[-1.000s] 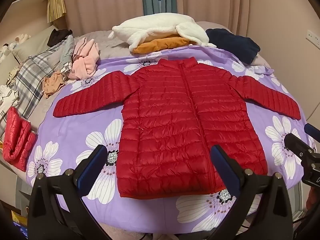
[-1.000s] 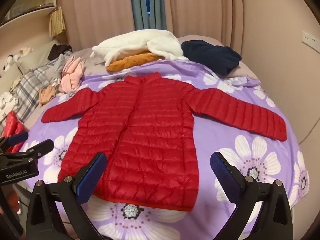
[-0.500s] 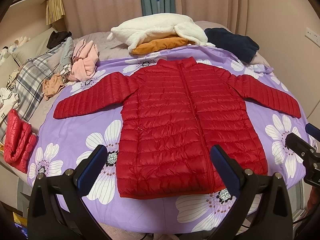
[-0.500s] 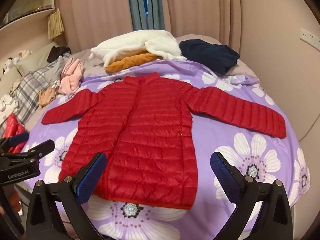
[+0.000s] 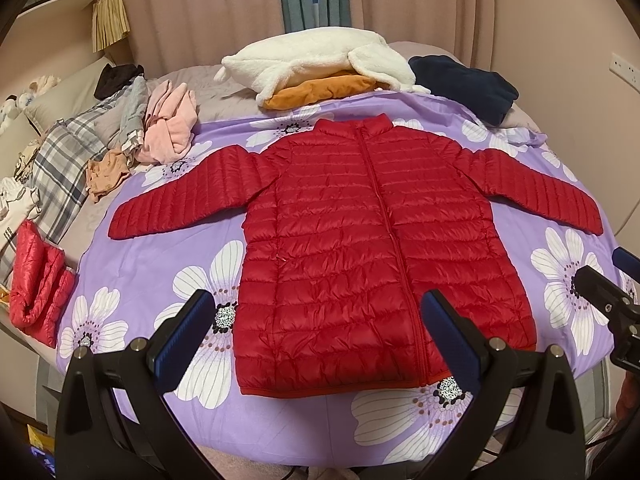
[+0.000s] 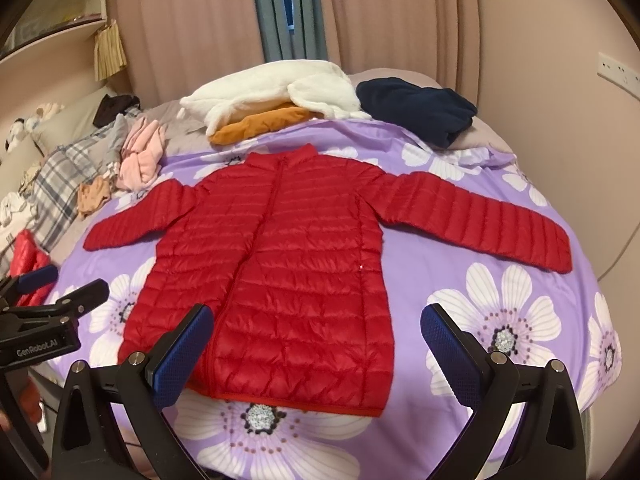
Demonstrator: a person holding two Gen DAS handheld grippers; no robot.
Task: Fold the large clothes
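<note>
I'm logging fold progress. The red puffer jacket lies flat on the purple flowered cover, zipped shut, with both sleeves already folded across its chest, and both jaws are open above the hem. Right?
Not quite: the sleeves are not folded. On the red puffer jacket both spread outward over the purple flowered cover, as the left wrist view shows. The rest holds: zipped, flat, left gripper and right gripper open near the hem.
</note>
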